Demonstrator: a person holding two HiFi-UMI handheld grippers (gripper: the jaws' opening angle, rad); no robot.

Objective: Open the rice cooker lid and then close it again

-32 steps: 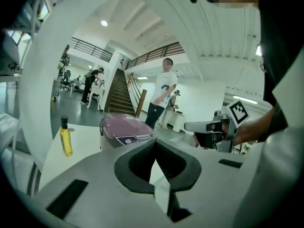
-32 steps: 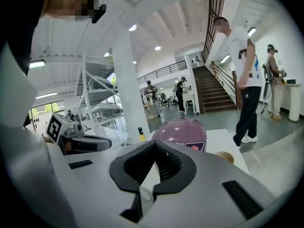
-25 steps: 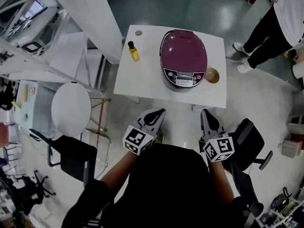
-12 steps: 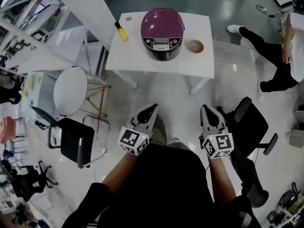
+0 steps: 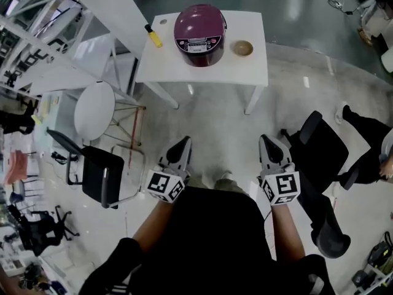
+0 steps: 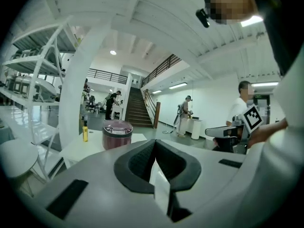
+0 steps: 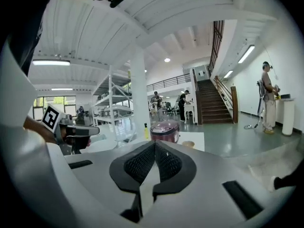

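Cooker (image 5: 198, 32) stands lid-down on the table (image 5: 202, 74), between a bottle (image 5: 153, 37) and a bowl (image 5: 242, 48).
Left gripper (image 5: 182, 146) and right gripper (image 5: 269, 145) are well short of it, jaws together, empty.

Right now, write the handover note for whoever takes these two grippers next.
Left gripper: shut, nothing between its jaws, held close in front of the body.
Right gripper: shut, empty, level with the left.
Rice cooker: on the white table, a stretch of floor ahead and out of reach from here, with its control panel facing us. The yellow bottle is on its left and the small bowl on its right.
Done: the lid is down; nothing shows whether it has been opened yet.
Left: if it has not, walk up, open the lid, then close it.
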